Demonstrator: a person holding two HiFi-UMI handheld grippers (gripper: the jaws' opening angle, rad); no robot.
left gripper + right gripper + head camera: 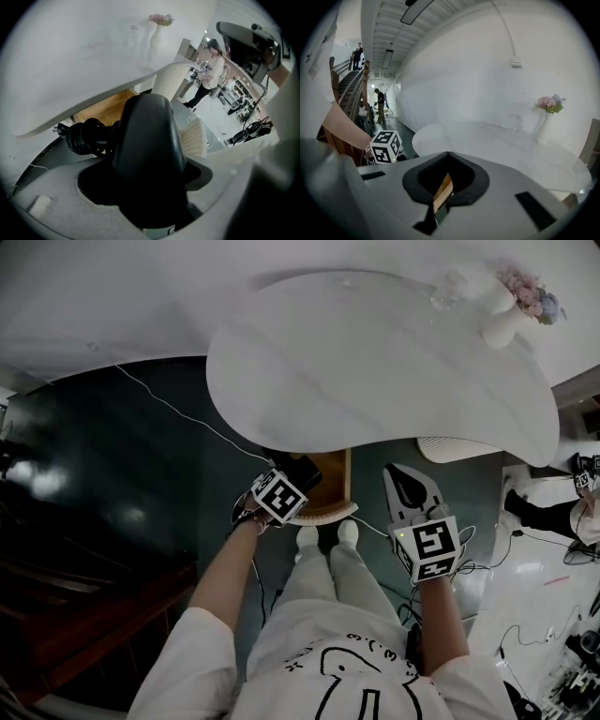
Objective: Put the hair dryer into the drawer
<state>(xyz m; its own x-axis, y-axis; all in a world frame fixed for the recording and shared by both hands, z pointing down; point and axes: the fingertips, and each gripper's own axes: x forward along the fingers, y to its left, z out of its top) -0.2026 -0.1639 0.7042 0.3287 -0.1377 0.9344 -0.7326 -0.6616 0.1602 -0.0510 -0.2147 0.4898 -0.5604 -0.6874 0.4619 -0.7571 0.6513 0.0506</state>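
My left gripper (296, 482) is shut on the black hair dryer (306, 471), just under the front edge of the white table (375, 371). It hangs over the open wooden drawer (330, 504). In the left gripper view the hair dryer (149, 140) fills the space between the jaws. Its ribbed cord end (86, 136) sticks out to the left, with the drawer's wooden inside (107, 108) behind. My right gripper (396, 471) is shut and holds nothing, off to the right of the drawer. In the right gripper view its tips (448, 153) meet.
A white vase with flowers (511, 310) and a clear glass (448, 287) stand at the table's far right. A thin cable (178, 413) runs across the dark floor on the left. The ribbed white table base (459, 448) and a person (553, 512) are on the right.
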